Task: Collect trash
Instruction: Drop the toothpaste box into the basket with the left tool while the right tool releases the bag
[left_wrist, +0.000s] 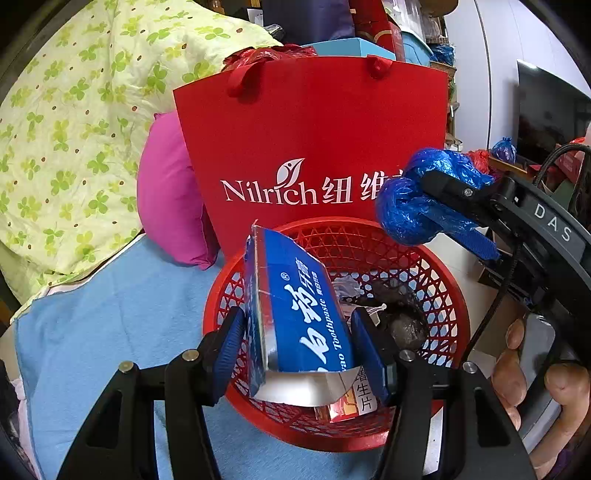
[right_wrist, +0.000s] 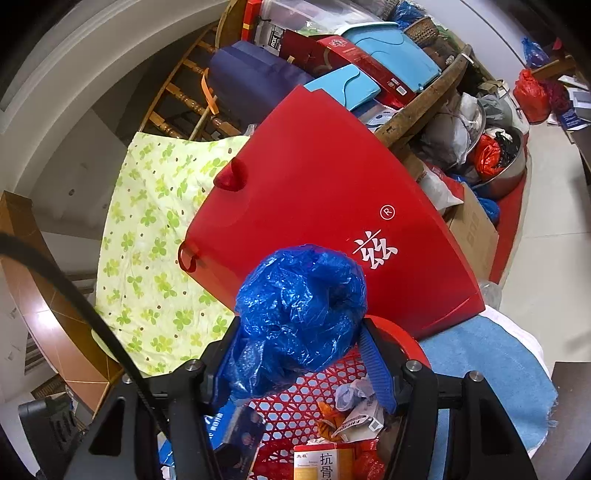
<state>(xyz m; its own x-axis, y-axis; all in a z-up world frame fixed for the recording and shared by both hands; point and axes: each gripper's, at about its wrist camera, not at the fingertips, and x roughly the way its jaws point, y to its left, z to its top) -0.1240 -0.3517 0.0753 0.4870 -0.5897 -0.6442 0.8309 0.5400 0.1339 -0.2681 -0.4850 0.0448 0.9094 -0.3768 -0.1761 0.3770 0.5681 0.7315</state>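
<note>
We judge the job well under way: the red basket (left_wrist: 458, 295) already holds wrappers, a medicine box and dark scraps, and two more pieces hang over it, not yet dropped. The toothpaste box (left_wrist: 295, 314) sits tilted above the basket's near side, clamped in our left tool (left_wrist: 299, 347). Our right tool (right_wrist: 299, 354) is closed on a crumpled blue plastic bag (right_wrist: 299, 306) over the far rim, reaching in from the right. Behind stands a red paper bag (left_wrist: 314, 129) on the blue cloth (left_wrist: 110, 314).
</note>
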